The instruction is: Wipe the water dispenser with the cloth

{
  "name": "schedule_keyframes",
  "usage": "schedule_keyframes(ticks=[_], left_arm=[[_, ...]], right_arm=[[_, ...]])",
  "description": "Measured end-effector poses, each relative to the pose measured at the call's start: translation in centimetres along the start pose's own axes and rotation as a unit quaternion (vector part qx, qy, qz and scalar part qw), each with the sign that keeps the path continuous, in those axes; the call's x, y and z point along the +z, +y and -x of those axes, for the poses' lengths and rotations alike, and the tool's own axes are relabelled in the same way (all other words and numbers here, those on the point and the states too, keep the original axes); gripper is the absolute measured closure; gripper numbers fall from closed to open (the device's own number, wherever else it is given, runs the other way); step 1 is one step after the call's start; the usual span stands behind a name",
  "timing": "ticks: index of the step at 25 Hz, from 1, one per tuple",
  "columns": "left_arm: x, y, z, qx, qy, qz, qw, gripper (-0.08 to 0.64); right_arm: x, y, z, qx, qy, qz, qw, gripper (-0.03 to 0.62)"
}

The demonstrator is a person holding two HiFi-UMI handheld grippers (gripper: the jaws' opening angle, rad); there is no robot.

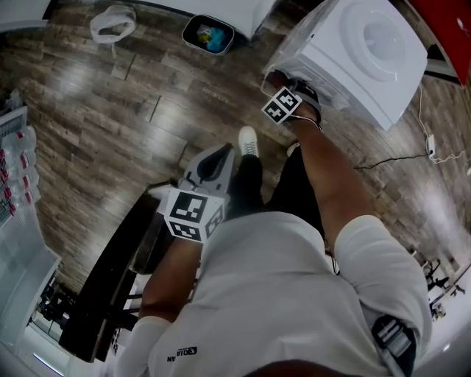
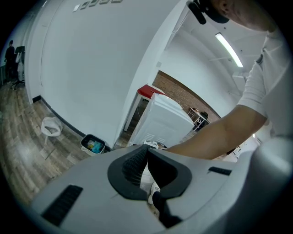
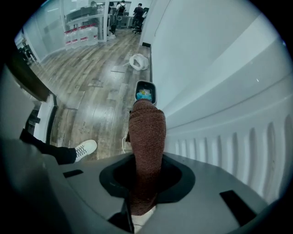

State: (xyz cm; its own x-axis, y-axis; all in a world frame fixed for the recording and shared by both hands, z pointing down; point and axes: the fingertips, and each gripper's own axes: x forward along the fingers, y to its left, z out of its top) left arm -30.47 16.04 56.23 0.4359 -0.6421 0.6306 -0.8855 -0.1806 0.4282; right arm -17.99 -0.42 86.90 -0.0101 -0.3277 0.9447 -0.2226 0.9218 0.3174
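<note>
The white water dispenser point(image 1: 368, 51) stands at the upper right on the wood floor. My right gripper point(image 1: 280, 81) is at its lower side panel, shut on a brown cloth point(image 3: 146, 137). In the right gripper view the cloth sticks up out of the jaws and lies beside the dispenser's white ribbed wall point(image 3: 229, 141); whether it touches the wall I cannot tell. My left gripper point(image 1: 213, 158) hangs lower, in front of the person's body and away from the dispenser. Its jaws are shut with nothing in them point(image 2: 145, 153). The dispenser point(image 2: 162, 121) shows beyond them.
A small bin point(image 1: 208, 34) with rubbish and a white bag point(image 1: 112, 22) sit along the far wall. A dark bench point(image 1: 110, 287) is at the lower left, shelves with bottles point(image 1: 15, 169) at the left edge. A cable point(image 1: 397, 158) runs across the floor on the right. The person's white shoe point(image 1: 249, 140) is below the dispenser.
</note>
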Motion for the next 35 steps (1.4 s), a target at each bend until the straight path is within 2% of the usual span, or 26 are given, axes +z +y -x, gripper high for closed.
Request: schedule_keyframes(ticks=[7, 11, 15, 18, 20, 23, 26, 33, 35], left_arm=[[0.8, -1.5, -0.1, -0.01, -0.007, -0.019, 0.9997, 0.56], [1.2, -1.3, 0.4, -0.007, -0.011, -0.023, 0.9997, 0.56], [2.4, -1.5, 0.3, -0.016, -0.023, -0.016, 0.9995, 0.561], [3.4, -1.8, 0.0, -0.033, -0.03, 0.002, 0.999, 0.56], [4.3, -2.3, 0.0, -0.043, -0.039, -0.003, 0.9983, 0.56], [5.7, -3.7, 0.1, -0.065, -0.052, -0.028, 0.9961, 0.56], [6.4, -5.8, 0.1, -0.096, -0.052, -0.057, 0.9924, 0.56], [7.6, -9.8, -1.5, -0.136, -0.045, -0.101, 0.9845, 0.56], [8.4, -10.8, -1.9, -0.14, -0.049, -0.114, 0.9824, 0.56]], right_arm=[[-0.6, 0.4, 0.2, 0.005, 0.009, 0.012, 1.0, 0.506], [-0.5, 0.4, 2.2, 0.005, -0.007, 0.007, 1.0, 0.507], [-0.1, 0.1, 6.3, 0.016, -0.056, -0.054, 0.997, 0.507], [-0.6, -0.2, 10.3, 0.017, -0.092, -0.101, 0.99, 0.506], [-0.5, -0.4, 13.5, 0.024, -0.127, -0.129, 0.983, 0.506], [0.0, -0.8, 19.1, 0.047, -0.196, -0.18, 0.963, 0.507], [-0.7, -0.8, 24.7, 0.075, -0.248, -0.246, 0.934, 0.507], [-3.7, -0.4, 34.5, 0.105, -0.322, -0.367, 0.867, 0.506], [-4.7, -0.7, 36.4, 0.106, -0.34, -0.377, 0.855, 0.506]])
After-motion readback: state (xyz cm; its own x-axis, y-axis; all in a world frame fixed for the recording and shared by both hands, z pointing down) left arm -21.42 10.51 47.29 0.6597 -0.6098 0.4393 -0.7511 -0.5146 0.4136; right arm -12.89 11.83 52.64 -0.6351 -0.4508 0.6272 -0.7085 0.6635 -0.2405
